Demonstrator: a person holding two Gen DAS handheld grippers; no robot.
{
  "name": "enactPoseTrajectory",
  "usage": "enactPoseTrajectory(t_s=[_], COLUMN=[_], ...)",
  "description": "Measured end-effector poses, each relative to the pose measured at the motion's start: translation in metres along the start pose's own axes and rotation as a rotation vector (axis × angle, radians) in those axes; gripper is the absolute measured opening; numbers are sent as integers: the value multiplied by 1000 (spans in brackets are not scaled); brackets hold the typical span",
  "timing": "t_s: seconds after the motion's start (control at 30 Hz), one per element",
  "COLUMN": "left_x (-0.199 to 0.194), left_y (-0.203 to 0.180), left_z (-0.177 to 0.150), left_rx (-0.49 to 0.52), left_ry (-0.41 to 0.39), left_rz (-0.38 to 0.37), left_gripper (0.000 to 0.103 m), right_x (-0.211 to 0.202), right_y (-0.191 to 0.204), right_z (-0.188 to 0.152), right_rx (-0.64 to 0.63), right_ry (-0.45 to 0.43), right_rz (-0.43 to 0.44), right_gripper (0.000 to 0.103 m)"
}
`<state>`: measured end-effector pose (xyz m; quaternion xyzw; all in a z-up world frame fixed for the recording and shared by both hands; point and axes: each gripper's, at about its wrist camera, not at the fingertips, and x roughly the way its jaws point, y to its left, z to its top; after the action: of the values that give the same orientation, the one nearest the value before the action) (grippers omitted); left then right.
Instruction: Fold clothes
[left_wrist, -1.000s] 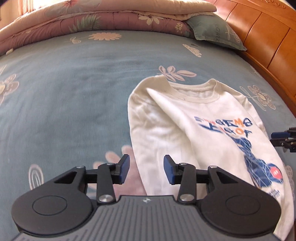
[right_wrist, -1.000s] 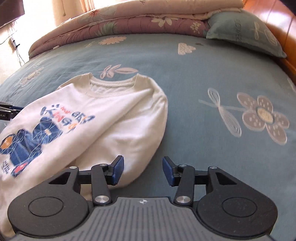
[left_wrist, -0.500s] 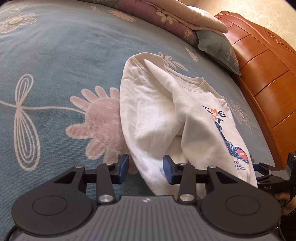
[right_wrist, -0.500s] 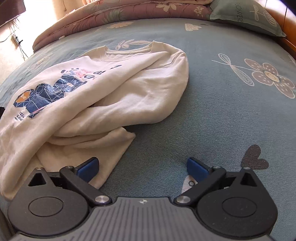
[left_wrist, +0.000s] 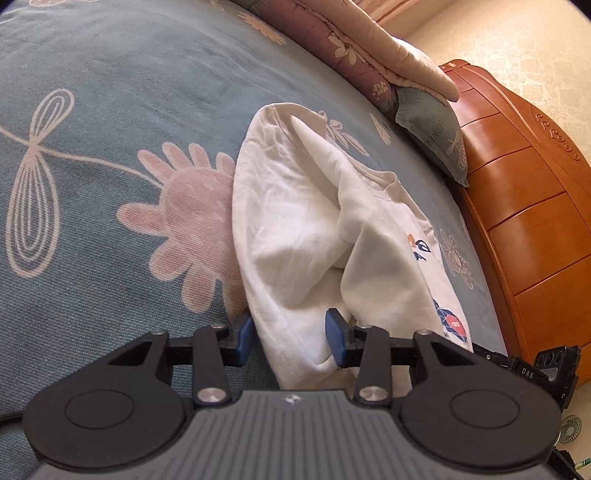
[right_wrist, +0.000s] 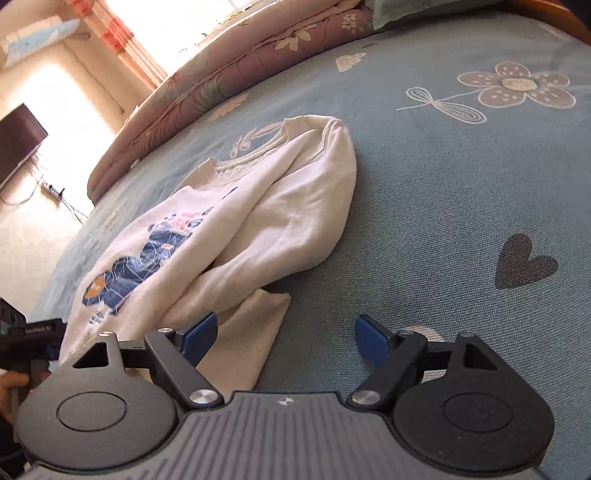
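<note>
Cream long-sleeved cotton sweatshirt with blue print (left_wrist: 303, 236) rumpled on blue flowered bedspread (left_wrist: 110, 110), left gripper (left_wrist: 290, 341) jaws spread astride its hem edge, right gripper (right_wrist: 286, 338) jaws wide apart beside its sleeve cuff.

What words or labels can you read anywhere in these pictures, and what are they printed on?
"FLOWER": on the grey-green pillow by the headboard.
"DAS": on the other gripper, at the left view's right edge.
Blue and orange print on the white sweatshirt: folded and too blurred to read.
Label on the black device at the right view's left edge: unreadable.
</note>
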<state>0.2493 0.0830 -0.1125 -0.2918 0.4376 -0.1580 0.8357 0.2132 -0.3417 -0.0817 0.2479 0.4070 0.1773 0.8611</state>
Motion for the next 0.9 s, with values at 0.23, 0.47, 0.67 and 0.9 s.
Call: enactPoseTrajectory(t_s=[0.23, 0.47, 0.67, 0.9], left_x=[6, -9, -30, -24], left_y=[0, -6, 11, 21], left_z=[2, 5, 36, 25], left_rx=[-32, 70, 79, 15], left_ry=[-17, -4, -59, 11], left_rz=[-7, 115, 163, 69], left_gripper=[36, 3, 0, 17], right_x=[32, 42, 18, 20], right_y=[-11, -17, -19, -28], right_z=[15, 38, 69, 68], right_rx=[132, 177, 105, 111], right_ry=[-3, -8, -27, 61], right_rz=[80, 105, 54, 50], right_gripper=[55, 12, 10, 23])
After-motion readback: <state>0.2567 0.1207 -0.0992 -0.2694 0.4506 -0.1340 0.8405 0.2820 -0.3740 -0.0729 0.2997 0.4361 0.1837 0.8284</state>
